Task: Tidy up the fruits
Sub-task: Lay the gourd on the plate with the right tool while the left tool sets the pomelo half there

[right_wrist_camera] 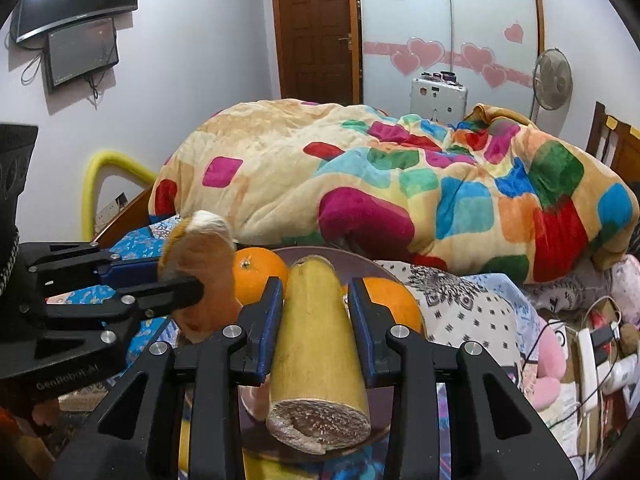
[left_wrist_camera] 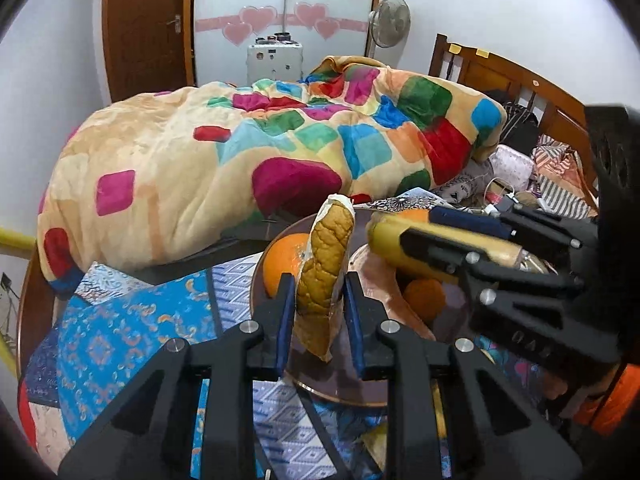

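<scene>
Left tool [left_wrist_camera: 316, 312] grips a peel slice [left_wrist_camera: 326, 264], right tool [right_wrist_camera: 314, 320] a banana [right_wrist_camera: 316, 344], oranges [right_wrist_camera: 260, 276] crowding behind.

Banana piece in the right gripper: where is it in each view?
Left wrist: banana piece at right of centre, clamped in the right gripper over the plate.
Right wrist: bottom centre, between the blue pads.
Shared landmark: orange behind it on the plate.

Ahead of you a patchwork blanket [right_wrist_camera: 400, 184] lies heaped on the bed. Behind it you see a brown door [right_wrist_camera: 316, 28], a standing fan [right_wrist_camera: 554, 74] and two wall-mounted screens [right_wrist_camera: 80, 20].
</scene>
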{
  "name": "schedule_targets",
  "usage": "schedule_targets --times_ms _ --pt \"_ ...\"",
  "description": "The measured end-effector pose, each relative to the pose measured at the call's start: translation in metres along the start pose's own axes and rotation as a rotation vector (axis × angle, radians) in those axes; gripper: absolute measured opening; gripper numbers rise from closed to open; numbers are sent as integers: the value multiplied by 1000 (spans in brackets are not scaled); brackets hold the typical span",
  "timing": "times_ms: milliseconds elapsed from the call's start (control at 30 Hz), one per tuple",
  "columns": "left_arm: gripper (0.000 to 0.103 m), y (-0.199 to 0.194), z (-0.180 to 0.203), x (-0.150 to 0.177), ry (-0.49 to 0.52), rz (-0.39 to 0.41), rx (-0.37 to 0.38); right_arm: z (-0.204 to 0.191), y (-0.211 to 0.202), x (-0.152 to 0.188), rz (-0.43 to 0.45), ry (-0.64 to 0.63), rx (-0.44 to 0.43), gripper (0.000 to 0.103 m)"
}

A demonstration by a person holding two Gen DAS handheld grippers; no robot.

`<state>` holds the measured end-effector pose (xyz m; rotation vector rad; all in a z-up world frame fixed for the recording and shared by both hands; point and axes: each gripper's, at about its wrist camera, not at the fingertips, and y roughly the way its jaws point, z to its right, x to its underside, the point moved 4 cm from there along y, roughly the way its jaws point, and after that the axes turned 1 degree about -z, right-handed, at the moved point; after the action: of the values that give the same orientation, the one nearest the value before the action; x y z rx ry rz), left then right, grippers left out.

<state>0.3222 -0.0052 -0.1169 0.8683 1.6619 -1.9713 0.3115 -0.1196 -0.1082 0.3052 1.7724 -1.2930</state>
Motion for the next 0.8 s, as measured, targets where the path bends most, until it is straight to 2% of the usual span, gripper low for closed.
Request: schedule_targets --times_ms 267,500,667,800 --pt "29 15 -12 2 -33 -28 -13 -13 2 9 -28 -39 -16 18" --pt "38 18 -12 21 -12 -68 -45 -15 1 12 -44 -46 -33 18" --pt "40 20 -20 28 -60 -87 -13 -14 0 13 -41 -51 -28 18" --pt "48 22 -17 33 -46 -111 -28 -13 -3 15 -40 -59 -13 18"
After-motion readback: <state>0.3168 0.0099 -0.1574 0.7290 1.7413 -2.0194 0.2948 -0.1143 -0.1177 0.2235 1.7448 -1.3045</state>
